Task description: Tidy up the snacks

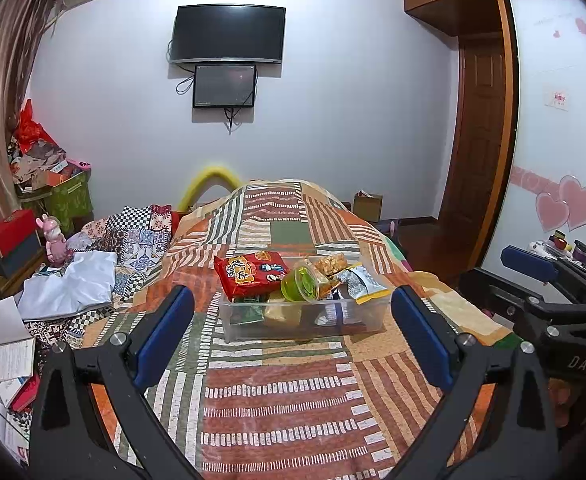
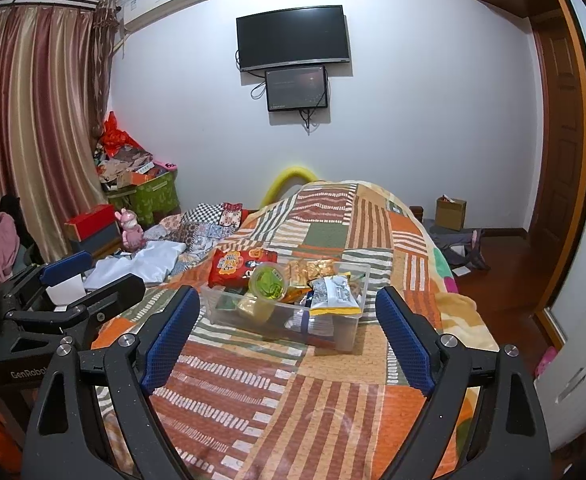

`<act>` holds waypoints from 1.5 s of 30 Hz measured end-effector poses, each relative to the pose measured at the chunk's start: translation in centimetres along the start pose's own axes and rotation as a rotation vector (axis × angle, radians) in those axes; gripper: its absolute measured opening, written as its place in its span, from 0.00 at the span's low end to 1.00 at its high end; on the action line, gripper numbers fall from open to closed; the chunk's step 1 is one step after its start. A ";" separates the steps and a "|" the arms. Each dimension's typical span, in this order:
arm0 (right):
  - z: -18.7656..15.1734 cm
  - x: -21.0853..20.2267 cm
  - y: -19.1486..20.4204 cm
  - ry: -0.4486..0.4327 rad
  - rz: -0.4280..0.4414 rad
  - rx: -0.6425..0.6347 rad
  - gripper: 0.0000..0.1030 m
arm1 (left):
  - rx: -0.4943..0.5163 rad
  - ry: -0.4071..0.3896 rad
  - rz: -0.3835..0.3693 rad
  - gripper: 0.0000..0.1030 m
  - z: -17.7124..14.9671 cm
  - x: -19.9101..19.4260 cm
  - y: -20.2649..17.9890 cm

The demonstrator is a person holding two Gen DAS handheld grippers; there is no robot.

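Note:
A clear plastic bin (image 1: 369, 320) (image 2: 347, 336) stands on the patchwork bed cover, full of snacks. On top lie a red snack bag (image 1: 249, 272) (image 2: 233, 266), a green jelly cup (image 1: 301, 284) (image 2: 267, 282), an orange cracker pack (image 1: 333, 264) (image 2: 317, 268) and a white-and-yellow bag (image 1: 363, 282) (image 2: 333, 294). My left gripper (image 1: 293, 300) is open and empty, short of the bin. My right gripper (image 2: 287, 302) is open and empty, also short of the bin. The right gripper shows at the right edge of the left wrist view (image 1: 533, 280). The left gripper shows at the left of the right wrist view (image 2: 77, 280).
Loose clothes and quilts (image 1: 93, 276) lie on the bed's left side. Boxes, a pink figurine (image 1: 55, 238) and papers crowd the left floor. A wardrobe with sliding doors (image 1: 553, 140) and a wooden door stand to the right. A cardboard box (image 2: 451, 212) sits past the bed.

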State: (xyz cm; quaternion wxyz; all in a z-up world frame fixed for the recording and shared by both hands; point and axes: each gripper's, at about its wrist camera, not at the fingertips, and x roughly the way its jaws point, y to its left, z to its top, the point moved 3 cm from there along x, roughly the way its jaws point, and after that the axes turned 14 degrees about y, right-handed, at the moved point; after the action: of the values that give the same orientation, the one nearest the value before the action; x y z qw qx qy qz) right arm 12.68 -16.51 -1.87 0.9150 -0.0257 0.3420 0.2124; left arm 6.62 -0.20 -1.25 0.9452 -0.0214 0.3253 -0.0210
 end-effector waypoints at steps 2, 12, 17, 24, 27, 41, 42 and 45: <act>0.0 0.0 0.0 0.000 0.002 0.001 0.86 | 0.001 0.001 0.000 0.97 0.0 0.0 0.0; 0.0 -0.4 0.3 -0.007 0.011 0.005 0.86 | -0.002 -0.008 -0.002 0.97 0.1 -0.1 -0.3; 0.1 -0.4 0.2 -0.004 0.012 0.007 0.86 | -0.003 -0.009 -0.002 0.97 0.1 -0.1 -0.3; 0.0 -0.5 0.3 -0.007 0.016 0.008 0.86 | -0.007 -0.008 -0.001 0.97 0.1 0.0 -0.4; 0.0 -0.5 0.2 -0.007 0.015 0.008 0.86 | -0.009 -0.008 -0.001 0.97 0.2 0.1 -0.5; 0.1 -0.5 0.2 -0.008 0.016 0.014 0.87 | 0.000 -0.033 -0.005 0.97 0.1 -0.5 -0.6; 0.0 -0.5 0.2 -0.007 0.017 0.014 0.87 | 0.000 -0.035 -0.004 0.97 0.1 -0.5 -0.6; 0.1 -0.5 0.2 -0.006 0.016 0.013 0.88 | 0.006 -0.031 -0.006 0.97 0.1 -0.4 -0.7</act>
State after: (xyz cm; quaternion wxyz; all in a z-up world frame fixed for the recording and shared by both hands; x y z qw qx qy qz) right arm 12.31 -16.45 -1.50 0.9145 -0.0162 0.3406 0.2177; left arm 6.31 -0.88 -0.90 0.9501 -0.0197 0.3102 -0.0246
